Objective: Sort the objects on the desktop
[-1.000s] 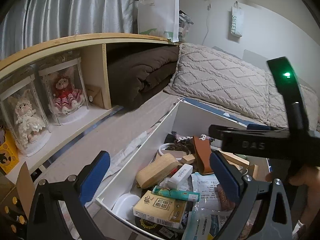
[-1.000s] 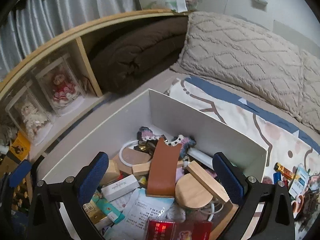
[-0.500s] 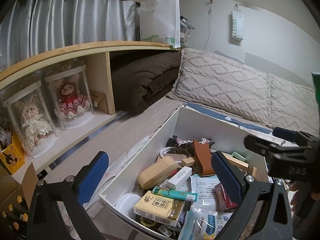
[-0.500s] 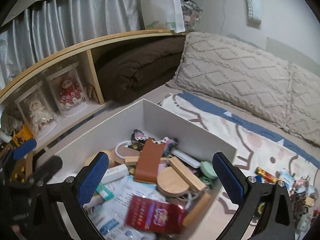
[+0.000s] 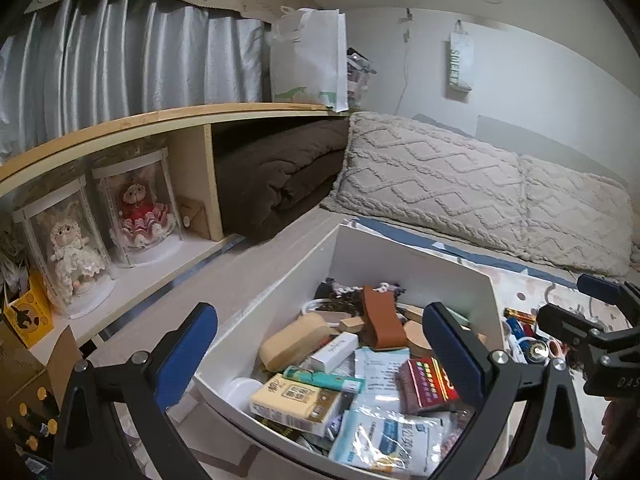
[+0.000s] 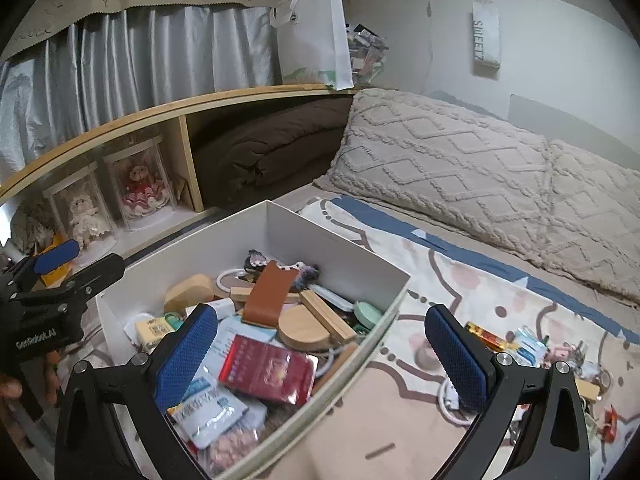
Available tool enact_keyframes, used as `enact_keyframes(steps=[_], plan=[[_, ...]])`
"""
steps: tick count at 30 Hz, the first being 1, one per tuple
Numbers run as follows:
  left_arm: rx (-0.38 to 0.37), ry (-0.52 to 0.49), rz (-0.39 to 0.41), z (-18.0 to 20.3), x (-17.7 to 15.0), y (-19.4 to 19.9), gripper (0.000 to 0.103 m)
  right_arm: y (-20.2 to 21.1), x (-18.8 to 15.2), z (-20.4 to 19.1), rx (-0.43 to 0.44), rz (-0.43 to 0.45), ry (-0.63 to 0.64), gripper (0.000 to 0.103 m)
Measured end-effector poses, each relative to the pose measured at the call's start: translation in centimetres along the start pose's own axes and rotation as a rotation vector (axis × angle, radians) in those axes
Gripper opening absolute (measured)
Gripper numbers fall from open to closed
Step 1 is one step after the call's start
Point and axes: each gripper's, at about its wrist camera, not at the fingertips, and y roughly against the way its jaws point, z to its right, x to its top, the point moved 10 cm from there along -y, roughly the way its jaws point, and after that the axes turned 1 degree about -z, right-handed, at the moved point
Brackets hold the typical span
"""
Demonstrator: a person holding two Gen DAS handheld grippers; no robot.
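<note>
- The left tongs (image 5: 320, 350) hang wide open and empty above the near end of a white box (image 5: 412, 270) crammed with small items on a bed.
- The right tongs (image 6: 322, 350) are likewise spread wide and hold nothing; one blue pad (image 6: 186, 354) sits over the box, the other over the patterned bedspread (image 6: 472, 280) outside it.
- Only the right wrist view takes in the loose items (image 6: 532, 346) scattered on the bedspread at 3 o'clock of the box: a gold-and-red wrapper, packets, a white cable ring.
- Only the left wrist view shows the cream carton (image 5: 296, 398) and teal tube (image 5: 324, 378) clearly, at the box's near edge.
- A brown leather strap (image 6: 266, 296) lies across the pile in the box's middle, its long axis running from 6 toward 12 o'clock, the far end propped higher.
- A red foil packet (image 6: 268, 368) rests flat just near of it, tilted toward 4 o'clock.
- A wooden disc (image 6: 302, 328) touches the strap at its 3 o'clock side.
- Two boxed dolls (image 5: 104, 232) stand on the shelf at 9 o'clock.
</note>
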Motion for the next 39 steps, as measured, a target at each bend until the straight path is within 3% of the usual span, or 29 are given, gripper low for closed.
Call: enact_keyframes(steps=[13, 22, 30, 39], plan=[[-0.005, -0.008, 0.024, -0.6, -1.7, 2.8, 0.103, 3.6, -3.6, 0.2, -0.021, 0.023, 0.025, 0.103], [-0.048, -0.037, 0.044, 0.6, -2.8, 5.1, 0.103, 5.8, -5.4, -0.1, -0.003, 0.043, 0.009, 0.103], [-0.066, -0.091, 0.015, 2.3, -5.3, 6.0, 0.103, 8.2, -6.3, 0.2, -0.012, 0.072, -0.004, 0.103], [-0.098, -0.078, 0.02, 3.1, -7.0, 8.2, 0.103, 11.0, -8.1, 0.6, -0.026, 0.091, -0.016, 0.103]])
